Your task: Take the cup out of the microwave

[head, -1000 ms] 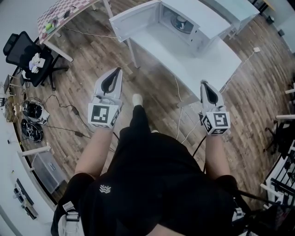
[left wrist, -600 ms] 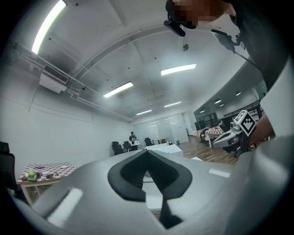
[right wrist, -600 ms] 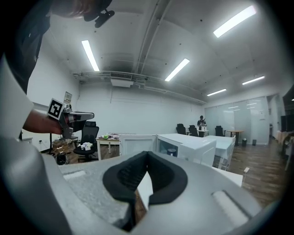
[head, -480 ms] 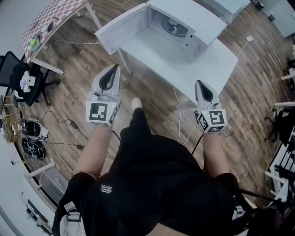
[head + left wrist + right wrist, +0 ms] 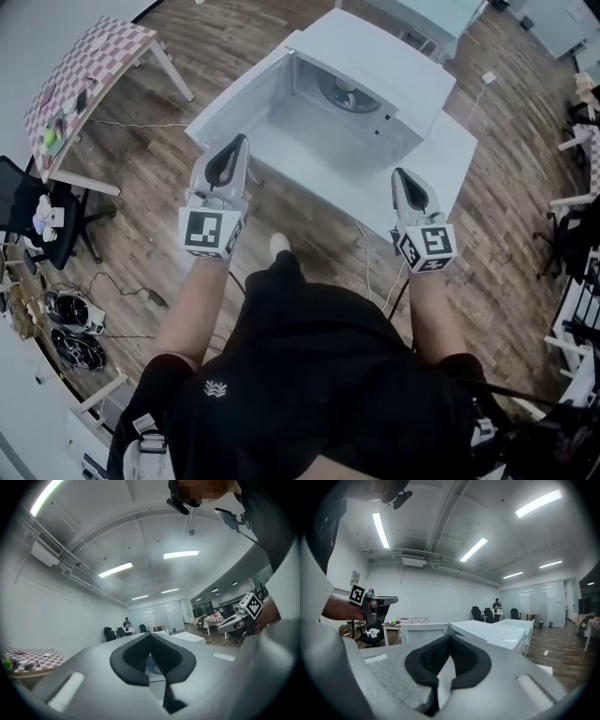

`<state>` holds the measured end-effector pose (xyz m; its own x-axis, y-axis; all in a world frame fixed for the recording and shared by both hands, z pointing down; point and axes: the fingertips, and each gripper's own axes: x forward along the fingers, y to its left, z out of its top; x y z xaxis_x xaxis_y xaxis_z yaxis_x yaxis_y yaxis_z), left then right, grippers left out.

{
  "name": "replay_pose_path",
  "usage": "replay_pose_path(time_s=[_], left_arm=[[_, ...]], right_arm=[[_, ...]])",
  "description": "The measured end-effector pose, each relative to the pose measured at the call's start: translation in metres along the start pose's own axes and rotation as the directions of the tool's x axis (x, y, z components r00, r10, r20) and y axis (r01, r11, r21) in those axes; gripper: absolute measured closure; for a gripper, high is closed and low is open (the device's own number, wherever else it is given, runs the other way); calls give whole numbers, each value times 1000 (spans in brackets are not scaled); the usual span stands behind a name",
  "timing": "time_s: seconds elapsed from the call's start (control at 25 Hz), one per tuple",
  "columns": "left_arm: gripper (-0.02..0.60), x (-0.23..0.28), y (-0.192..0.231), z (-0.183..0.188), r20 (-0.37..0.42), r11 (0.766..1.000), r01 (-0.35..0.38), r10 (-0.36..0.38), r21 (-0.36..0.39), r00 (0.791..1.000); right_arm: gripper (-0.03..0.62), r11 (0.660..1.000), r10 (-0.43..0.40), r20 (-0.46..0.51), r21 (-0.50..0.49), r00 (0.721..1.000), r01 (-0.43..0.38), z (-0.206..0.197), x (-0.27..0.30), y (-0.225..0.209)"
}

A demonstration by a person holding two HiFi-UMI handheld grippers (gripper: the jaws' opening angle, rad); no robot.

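A white microwave (image 5: pixel 375 70) stands on a white table (image 5: pixel 441 150), its door (image 5: pixel 234 98) swung open to the left. Inside, a pale cup (image 5: pixel 345 94) sits on the turntable. My left gripper (image 5: pixel 242 141) is shut and empty, its tip over the table's near left edge, just short of the open door. My right gripper (image 5: pixel 401 173) is also shut and empty, above the table's near edge in front of the microwave's right side. In the right gripper view, the microwave (image 5: pixel 487 632) and its door (image 5: pixel 424 632) lie beyond the shut right gripper (image 5: pixel 450 637). The left gripper (image 5: pixel 150 635) shows its pads meeting.
A checkered table (image 5: pixel 84 66) stands at the far left, with a black chair (image 5: pixel 37 216) and coiled cables (image 5: pixel 70 323) on the wood floor below it. A white cord (image 5: pixel 370 253) hangs from the table's front. Metal racks (image 5: pixel 581 319) line the right side.
The person has walked toward the table, so the microwave now sits closer and both grippers have reached its near edge. Both grippers stay shut.
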<state>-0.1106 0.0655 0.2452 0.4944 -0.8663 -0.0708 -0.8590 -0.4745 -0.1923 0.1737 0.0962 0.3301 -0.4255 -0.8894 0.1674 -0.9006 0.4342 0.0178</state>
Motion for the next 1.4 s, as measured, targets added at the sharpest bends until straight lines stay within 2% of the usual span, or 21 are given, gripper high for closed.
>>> replay_pose_path(time_s=[0.44,0.8,0.96,1.16,1.4], left_arm=[[581,105,80,-15,26,993,118,-118,-22,993],[581,152,108,-27,36,976,211,-210,-49,977],[581,172,106,-28,43,965,255,-252,-66,967],[581,189,90,-35,51,958,277,-274,-77,961],[581,203,65,-37,66,955,289,-285,-62,956]], right_arm=[[594,996,-91,-7,12,996,91,30,118,-11],[594,985,-169,-4,19,986,169,45,180,-21],[594,981,-195,-3,3,981,195,53,188,-23],[594,970,-237,14,56,971,236,47,185,-37],[594,972,-229,1,47,973,228,31,190,-46]])
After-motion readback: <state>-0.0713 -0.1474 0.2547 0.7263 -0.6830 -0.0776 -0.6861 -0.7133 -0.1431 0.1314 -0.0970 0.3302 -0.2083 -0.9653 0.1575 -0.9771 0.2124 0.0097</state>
